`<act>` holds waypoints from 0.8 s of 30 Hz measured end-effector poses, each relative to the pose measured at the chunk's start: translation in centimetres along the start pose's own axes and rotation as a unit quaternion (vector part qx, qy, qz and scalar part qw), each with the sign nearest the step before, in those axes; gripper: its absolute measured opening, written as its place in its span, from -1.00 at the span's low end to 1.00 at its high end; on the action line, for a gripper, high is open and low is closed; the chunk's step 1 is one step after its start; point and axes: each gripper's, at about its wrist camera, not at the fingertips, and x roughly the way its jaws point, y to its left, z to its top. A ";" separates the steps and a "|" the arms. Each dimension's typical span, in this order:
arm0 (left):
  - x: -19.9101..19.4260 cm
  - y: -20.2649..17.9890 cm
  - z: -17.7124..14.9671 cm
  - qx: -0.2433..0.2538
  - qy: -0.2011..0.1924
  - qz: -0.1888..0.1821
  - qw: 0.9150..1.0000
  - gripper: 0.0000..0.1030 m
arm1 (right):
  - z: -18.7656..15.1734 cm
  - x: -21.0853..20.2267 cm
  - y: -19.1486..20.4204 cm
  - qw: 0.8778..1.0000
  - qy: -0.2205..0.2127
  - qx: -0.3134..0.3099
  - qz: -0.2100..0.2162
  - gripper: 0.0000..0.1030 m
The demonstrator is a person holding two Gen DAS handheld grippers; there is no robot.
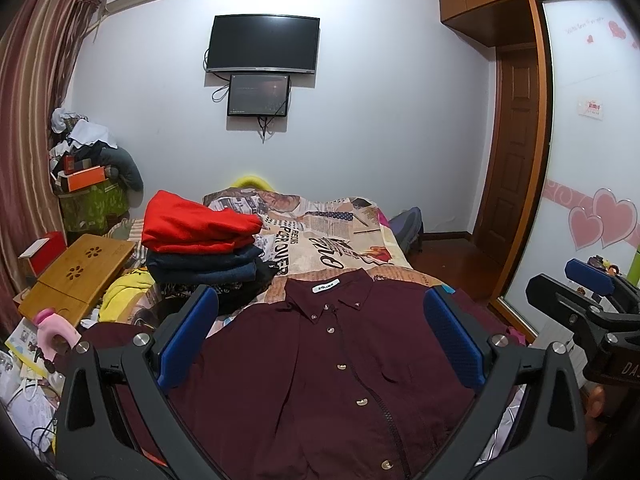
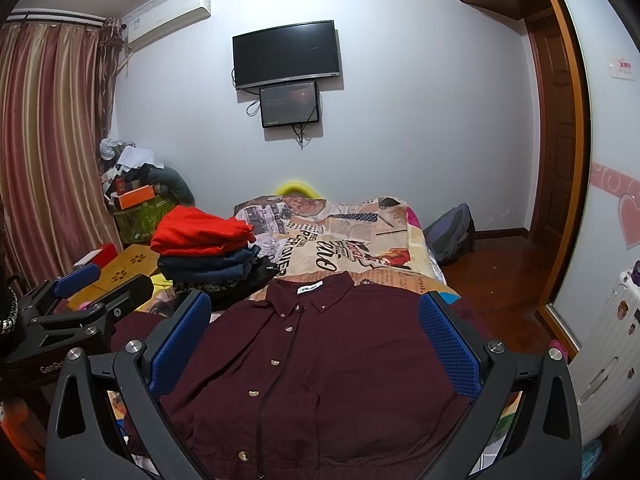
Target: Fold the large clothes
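Bedroom with a wall-mounted television: a dark maroon button-front shirt [image 1: 320, 360] lies flat, front up, collar toward the wall, on the newspaper-print bedspread [image 1: 340, 236], seemingly spread for folding. Left gripper [image 1: 320, 336] and right gripper [image 2: 316, 336] hover above it, fingers spread wide, gripping nothing. Sleeves and hem are largely cut off; folded red and navy garments [image 1: 200, 240] are stacked beside it.

A stack of folded clothes [image 1: 204, 248] crowds the shirt's [image 1: 320, 368] left; its right side lies open.
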 end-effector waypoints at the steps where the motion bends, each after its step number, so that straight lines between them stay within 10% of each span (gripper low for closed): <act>1: 0.0 0.0 0.0 0.000 0.001 0.000 1.000 1.00 | 0.0 0.0 0.0 1.000 0.000 -0.001 0.000 1.00; 24: 0.0 0.0 0.0 0.000 0.002 0.000 1.000 1.00 | 0.2 -0.1 0.0 1.000 -0.002 0.006 -0.001 1.00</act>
